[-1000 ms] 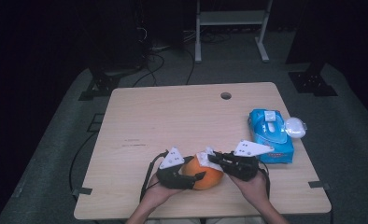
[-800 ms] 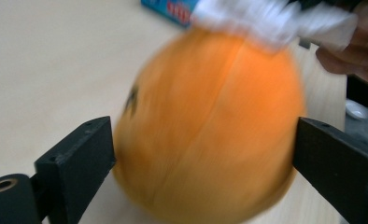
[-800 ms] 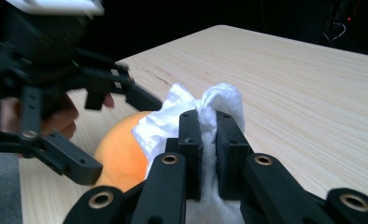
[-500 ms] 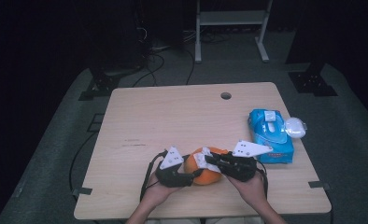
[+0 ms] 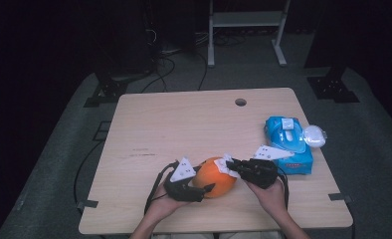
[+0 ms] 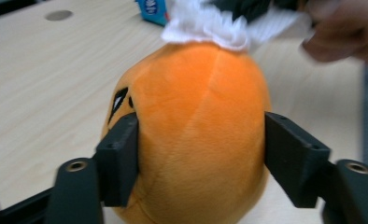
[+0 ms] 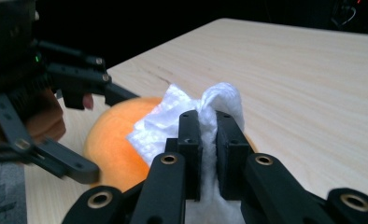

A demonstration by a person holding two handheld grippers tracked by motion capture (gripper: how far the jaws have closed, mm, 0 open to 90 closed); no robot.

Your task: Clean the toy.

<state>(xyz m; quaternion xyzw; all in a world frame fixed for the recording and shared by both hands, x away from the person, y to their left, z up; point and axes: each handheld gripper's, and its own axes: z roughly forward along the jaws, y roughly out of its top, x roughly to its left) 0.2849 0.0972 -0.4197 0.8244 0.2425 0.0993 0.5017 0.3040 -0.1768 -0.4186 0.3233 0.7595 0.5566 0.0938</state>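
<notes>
The left gripper (image 5: 204, 188) stands partly open around the orange plush toy (image 5: 215, 177); in the left gripper view one jaw lies against the toy's (image 6: 198, 135) left flank beside a small black eye mark, while the other jaw sits just off its right flank; these jaws have just been opening, with the toy between them. The right gripper (image 5: 230, 165) is clamped tight on a white wipe (image 5: 225, 164); in the right gripper view its two black jaws pinch an upright fold of the wipe (image 7: 210, 109), and the rest of the sheet drapes on the top of the toy (image 7: 112, 140); the left gripper (image 7: 102, 126) shows beyond, spread either side of the toy. The toy rests on the table near its front edge, between the two hands, the wipe touching its upper right side.

To the right, near the right hand, lies a blue pack of wet wipes (image 5: 288, 144) with a white flap on top; a small white round lid (image 5: 314, 135) lies just beside its far corner; nothing stands between the grippers and the toy.

The light wooden table (image 5: 184, 124) has a round cable hole (image 5: 241, 102) near its far edge; grey carpet surrounds it; cables and the legs of a white frame (image 5: 246, 30) stand in the dark room behind.
</notes>
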